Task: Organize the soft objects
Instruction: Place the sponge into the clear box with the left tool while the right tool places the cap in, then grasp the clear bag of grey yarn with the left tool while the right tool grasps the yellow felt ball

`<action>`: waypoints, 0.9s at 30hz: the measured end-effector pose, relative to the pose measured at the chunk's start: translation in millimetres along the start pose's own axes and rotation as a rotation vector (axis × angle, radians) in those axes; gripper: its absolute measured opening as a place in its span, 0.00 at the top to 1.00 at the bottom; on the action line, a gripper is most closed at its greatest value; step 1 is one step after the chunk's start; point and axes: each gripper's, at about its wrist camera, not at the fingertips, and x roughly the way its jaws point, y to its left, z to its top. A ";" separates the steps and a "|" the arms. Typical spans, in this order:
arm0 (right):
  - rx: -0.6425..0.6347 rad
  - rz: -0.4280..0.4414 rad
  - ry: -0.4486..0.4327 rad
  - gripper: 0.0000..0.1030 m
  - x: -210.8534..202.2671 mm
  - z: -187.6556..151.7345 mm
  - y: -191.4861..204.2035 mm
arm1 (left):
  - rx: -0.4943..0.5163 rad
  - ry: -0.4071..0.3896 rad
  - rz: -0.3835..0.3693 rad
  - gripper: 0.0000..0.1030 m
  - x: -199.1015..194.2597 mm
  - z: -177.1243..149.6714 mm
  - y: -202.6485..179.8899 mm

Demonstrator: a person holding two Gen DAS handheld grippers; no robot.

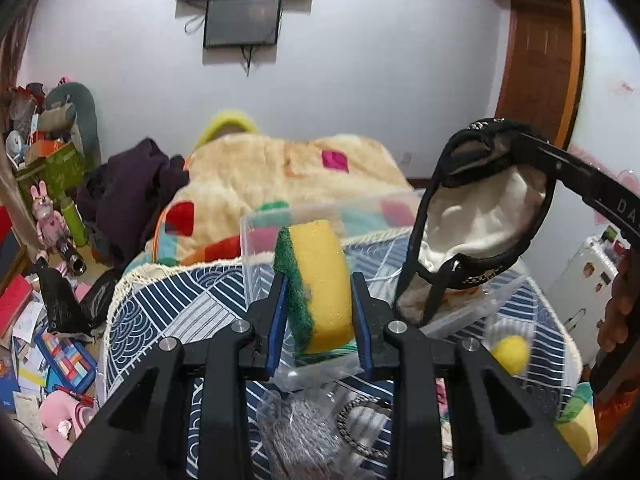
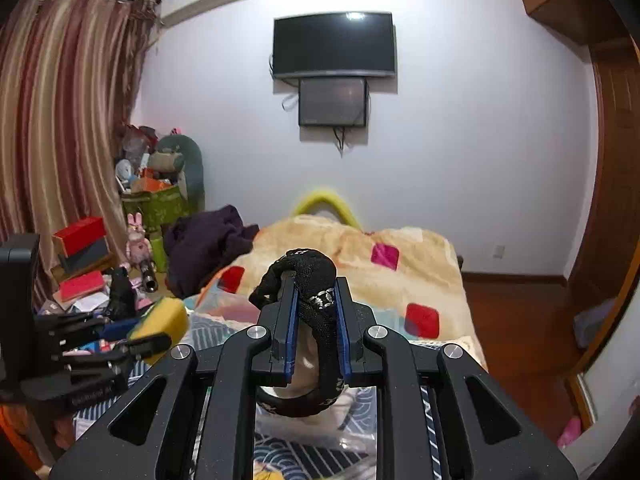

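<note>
My left gripper (image 1: 319, 304) is shut on a yellow sponge with a green scouring side (image 1: 318, 288), held above a clear plastic box (image 1: 256, 236) on the bed. It also shows in the right wrist view (image 2: 162, 330) at the left. My right gripper (image 2: 316, 320) is shut on a black-edged, white-lined fabric mask (image 2: 316, 280); in the left wrist view the mask (image 1: 480, 216) hangs from the right gripper's finger (image 1: 580, 184) over the box's right side.
A blue and white patterned cloth (image 1: 168, 312) covers the near bed. On it lie a yellow ball (image 1: 510, 354), a second sponge (image 1: 578, 424), a steel scourer (image 1: 298, 428) and a chain bracelet (image 1: 360, 424). A cream blanket (image 1: 280, 176) lies beyond. Clutter fills the floor at left (image 1: 40, 320).
</note>
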 end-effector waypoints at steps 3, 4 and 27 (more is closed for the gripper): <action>0.018 0.002 0.052 0.85 21.6 -6.2 -1.2 | -0.006 0.034 0.017 0.71 20.3 -0.5 2.1; 0.025 0.011 0.075 0.85 28.7 -9.3 -0.6 | -0.004 0.039 0.021 0.71 25.5 -0.6 2.4; -0.049 0.053 0.216 0.52 32.8 -28.9 0.0 | 0.026 0.025 -0.005 0.37 9.2 -3.6 -9.9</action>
